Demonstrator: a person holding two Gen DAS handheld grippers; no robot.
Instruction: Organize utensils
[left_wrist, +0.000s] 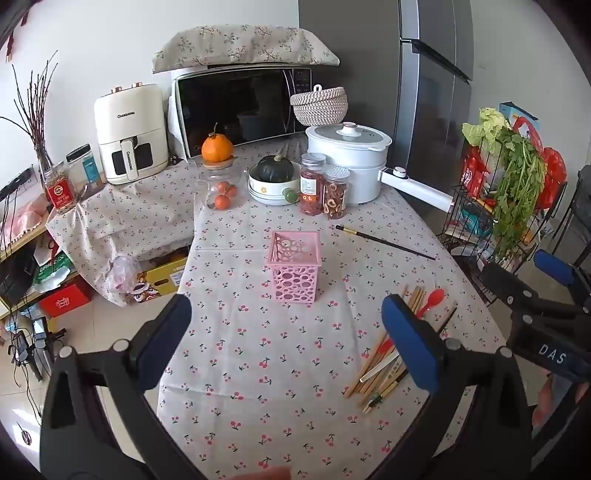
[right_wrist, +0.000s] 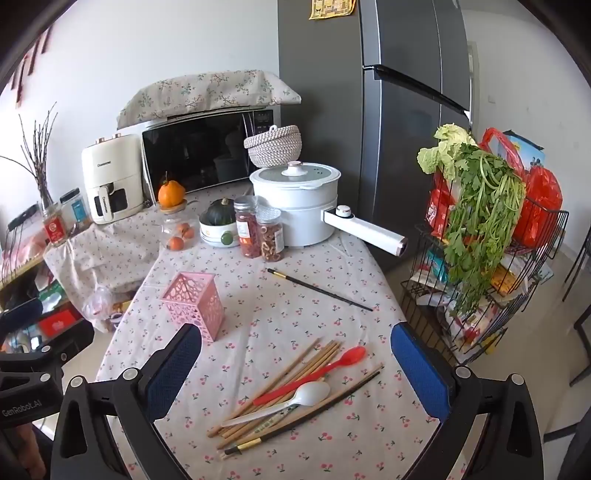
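Right tool (right_wrist: 295, 365) spread wide above utensil pile (right_wrist: 291, 391), pink holder (right_wrist: 195, 302) perhaps just left

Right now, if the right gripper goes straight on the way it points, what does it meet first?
Probably the utensil pile: the open right gripper tilts down at it, with the red spoon and white spoon lying on top. Nothing stands between, though depth is unclear.
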